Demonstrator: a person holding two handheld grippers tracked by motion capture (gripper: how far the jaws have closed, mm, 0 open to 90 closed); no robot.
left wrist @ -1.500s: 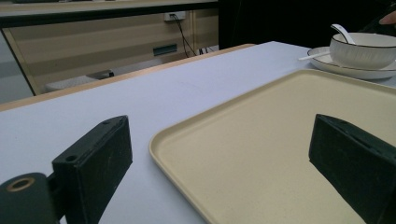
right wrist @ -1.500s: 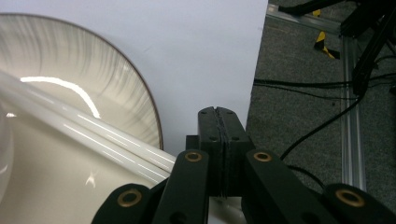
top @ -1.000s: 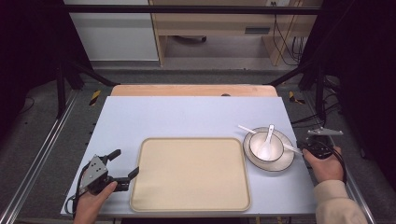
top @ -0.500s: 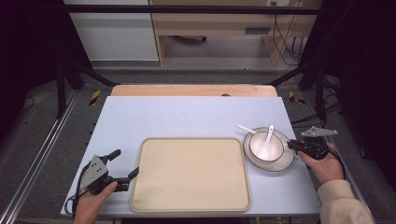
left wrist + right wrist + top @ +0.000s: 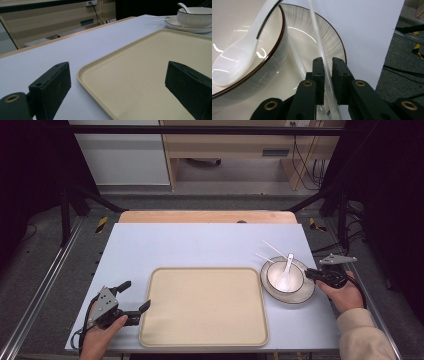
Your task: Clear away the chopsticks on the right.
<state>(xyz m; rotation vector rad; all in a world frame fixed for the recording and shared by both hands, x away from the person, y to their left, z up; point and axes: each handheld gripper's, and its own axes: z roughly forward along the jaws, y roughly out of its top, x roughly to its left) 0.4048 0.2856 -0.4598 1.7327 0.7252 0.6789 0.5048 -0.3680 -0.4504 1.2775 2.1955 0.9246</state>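
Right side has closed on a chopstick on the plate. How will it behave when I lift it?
The chopstick looks thin, smooth and glossy, so it may slip or pivot in the right hand-held gripper. Held near one end, the far end will likely droop. Probably light and stiff.

no text, label, brand or number can be read on anything in these views.

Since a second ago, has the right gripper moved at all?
Yes. The right gripper has shifted left toward the plate, reaching its right rim, and its jaws are now shut on a chopstick.
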